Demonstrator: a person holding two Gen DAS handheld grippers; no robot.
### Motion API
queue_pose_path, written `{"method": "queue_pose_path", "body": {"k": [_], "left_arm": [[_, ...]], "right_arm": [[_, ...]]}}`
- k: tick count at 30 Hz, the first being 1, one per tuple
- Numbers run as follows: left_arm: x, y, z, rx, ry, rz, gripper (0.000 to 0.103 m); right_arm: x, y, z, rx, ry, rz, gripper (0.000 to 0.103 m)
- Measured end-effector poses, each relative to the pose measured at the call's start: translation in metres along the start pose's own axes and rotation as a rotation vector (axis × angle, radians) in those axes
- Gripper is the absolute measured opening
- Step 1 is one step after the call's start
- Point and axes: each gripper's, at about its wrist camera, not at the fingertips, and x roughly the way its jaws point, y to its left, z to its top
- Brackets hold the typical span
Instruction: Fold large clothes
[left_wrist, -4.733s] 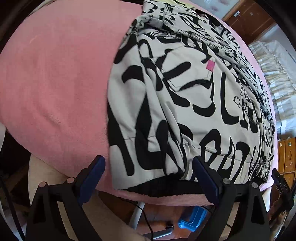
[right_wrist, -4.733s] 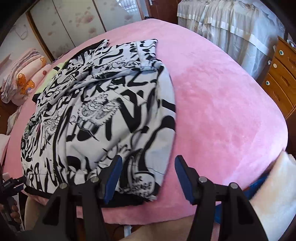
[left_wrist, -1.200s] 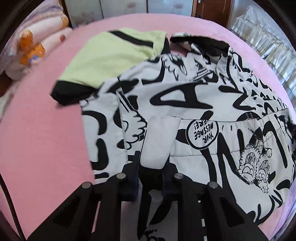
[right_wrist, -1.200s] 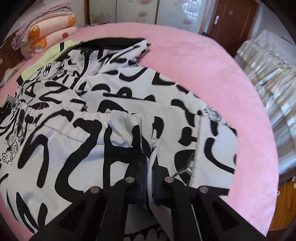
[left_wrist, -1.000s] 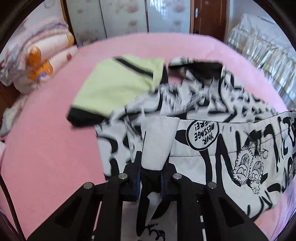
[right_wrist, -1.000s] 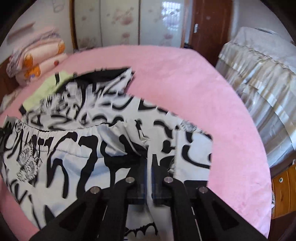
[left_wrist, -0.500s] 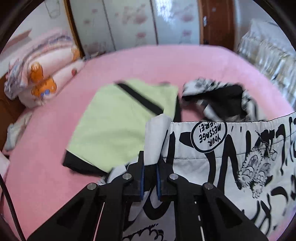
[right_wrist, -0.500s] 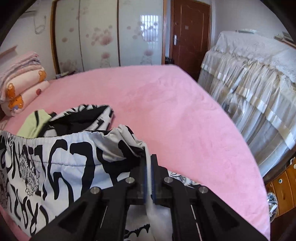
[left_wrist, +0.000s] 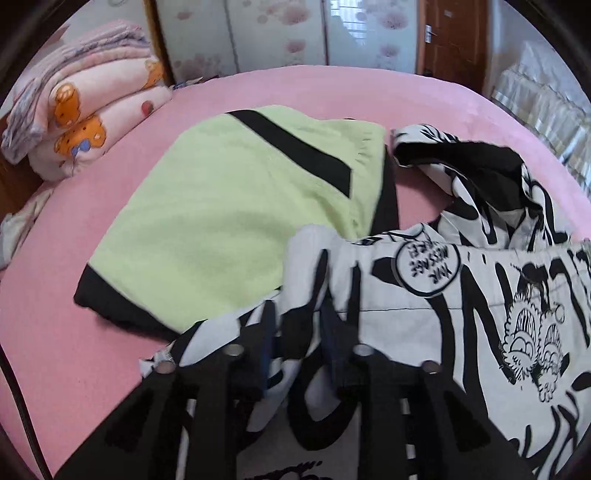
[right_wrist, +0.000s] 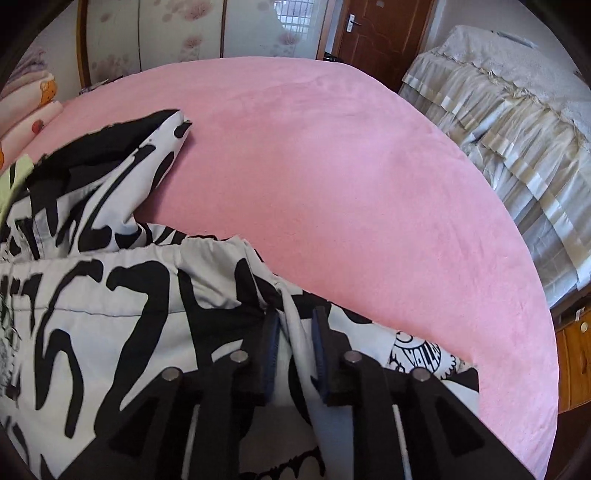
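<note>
Item: one large printed garment (left_wrist: 461, 314), white with black lettering and cartoon figures, laid on the pink bed (right_wrist: 351, 177); its hem is doubled over toward the far side, so that the fold is judged partly made. A black-lined portion (left_wrist: 480, 170) is seen bunched beyond the folded edge. Beside it, partly overlapped by its corner, a folded green garment (left_wrist: 229, 221) with black trim is recorded. A stack of folded blankets (left_wrist: 81, 107) is noted at the far left edge of the bed. The left tongs (left_wrist: 299, 332) are found part spread, their jaws having just been opening, with a ridge of the hem between the pads but no longer pressed. The right tongs (right_wrist: 293, 343) are likewise slackened, jaws just opened, a strip of pale cloth standing loose between them. Handling, as judged: the fabric is thin, soft and light, limp rather than stiff, slightly slick, and liable to slide or wrinkle when released. Hold is best taken at the stitched hem or at the corners, where the layers are thickest.
</note>
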Motion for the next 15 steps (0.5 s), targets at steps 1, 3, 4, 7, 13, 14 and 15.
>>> {"method": "queue_pose_path", "body": {"k": [1,3,4,7,13,14,15], "left_arm": [[-0.005,0.008,0.001,-0.034,0.009,-0.006,0.046],[-0.020,0.028,0.003,-0.123,0.021,-0.047,0.051],[-0.028,0.037,0.003,-0.160,0.019,-0.067,0.051],[-0.056,0.057,-0.001,-0.238,-0.004,-0.055,0.051],[-0.111,0.021,-0.031,-0.131,-0.065,-0.049,0.051],[-0.118,0.010,-0.038,-0.110,-0.075,-0.060,0.051],[-0.124,-0.003,-0.046,-0.086,-0.087,-0.076,0.051]], "right_arm": [[-0.004,-0.005,0.002,0.020,0.004,0.017,0.026],[-0.020,-0.015,0.004,0.063,-0.003,0.068,0.027],[-0.031,-0.019,0.004,0.078,-0.020,0.079,0.029],[-0.065,-0.022,-0.001,0.089,-0.105,0.091,0.031],[-0.116,0.038,-0.030,-0.010,-0.159,0.183,0.031],[-0.122,0.053,-0.037,-0.025,-0.159,0.212,0.031],[-0.127,0.072,-0.045,-0.049,-0.159,0.239,0.031]]}}
